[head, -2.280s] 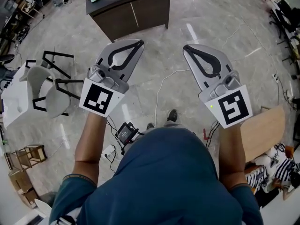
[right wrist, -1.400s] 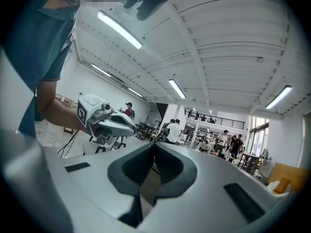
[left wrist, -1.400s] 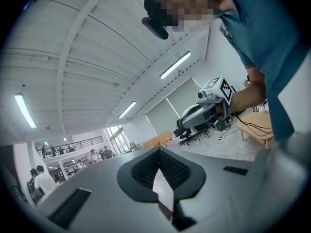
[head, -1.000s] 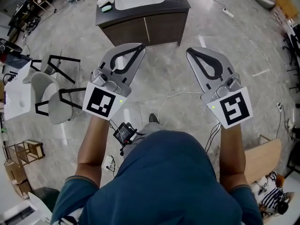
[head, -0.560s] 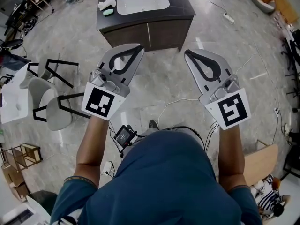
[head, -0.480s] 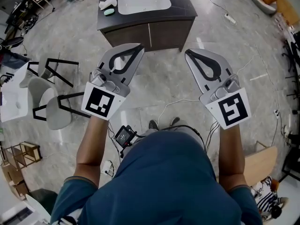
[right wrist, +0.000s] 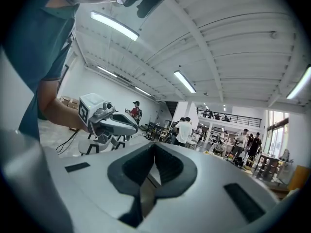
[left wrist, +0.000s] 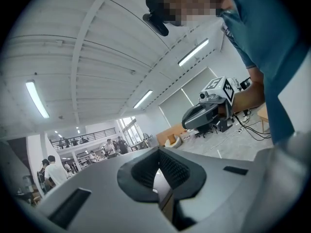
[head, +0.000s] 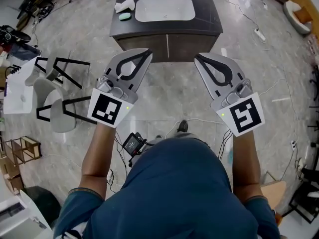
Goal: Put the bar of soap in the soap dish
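1. Nothing of the task is done yet. The soap lies on the bench, left of the sink. It is just beside a white thing taken for the dish, not in it.
2. The left tongs and the right tongs are held level over the floor, well apart from the bench. Both are clenched, pads met, and nothing is gripped in either.
3. By judgement, everything is left to do. The bench is to be reached and one pair of tongs opened. The soap is then to be grasped, lifted and set in the dish.
4. Only in the head view are the soap, the dish and the bench seen, along with the chairs at the left. The gap from tongs to bench can be judged there alone.
5. In the two gripper views none of the task's things is shown. The ceiling and far-off people fill them, and each view catches the other tongs from the side.
6. The met pads are read plainly in the gripper views. In the head view only the outline of the tongs is given from above.
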### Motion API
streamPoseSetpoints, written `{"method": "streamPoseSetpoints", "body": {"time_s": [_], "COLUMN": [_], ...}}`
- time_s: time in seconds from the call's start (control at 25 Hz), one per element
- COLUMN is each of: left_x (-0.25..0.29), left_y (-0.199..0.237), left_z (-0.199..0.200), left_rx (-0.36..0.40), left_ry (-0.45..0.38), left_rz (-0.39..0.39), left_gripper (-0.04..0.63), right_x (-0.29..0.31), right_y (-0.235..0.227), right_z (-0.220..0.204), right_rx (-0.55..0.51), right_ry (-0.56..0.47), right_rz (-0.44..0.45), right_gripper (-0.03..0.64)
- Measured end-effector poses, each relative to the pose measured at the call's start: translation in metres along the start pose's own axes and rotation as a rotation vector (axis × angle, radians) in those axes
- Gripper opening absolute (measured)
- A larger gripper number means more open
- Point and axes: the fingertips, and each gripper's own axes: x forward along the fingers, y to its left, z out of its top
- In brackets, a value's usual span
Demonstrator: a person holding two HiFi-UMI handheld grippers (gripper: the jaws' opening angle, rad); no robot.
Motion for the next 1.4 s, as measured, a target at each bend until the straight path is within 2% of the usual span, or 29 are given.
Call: {"method": "streamPoseSetpoints", "body": {"time_s": [0.32,0.48,0.76,1.12,1.4], "left_x": [0.055,0.071,0.076,0.082,0.08], "left_y": [0.024,0.037,0.081,0.173,0.207], "left_z": [-0.008,-0.015,-0.045,-0.099,-0.122], "left_rx": [-0.005,0.004,-0.004,-0.014,-0.013], "left_ry": [0.042,0.07,0.078,0.046,0.047], "left_rz": [0.079,0.094,0.103,0.088,0.096], "left_gripper": [0.002,0.002,0.002,0.002,0.002], "right_x": [0.021,0.037,0.09,0.195,0.234], "right_y": [-0.064,-0.083,-0.098,-0.116,-0.121], "right_z": [-0.017,-0.025,-0.029,-0.032,-0.032], "right_rx": [-0.011,0.001,0.001,0.004,-0.005], "right_ry": [-0.041,-0.054,-0.055,-0.013,-0.006], "right_rz": [0.073,0.098,0.109,0.085,0.09], "right_gripper": [0.015,0.015,0.015,0.015,0.015]}}
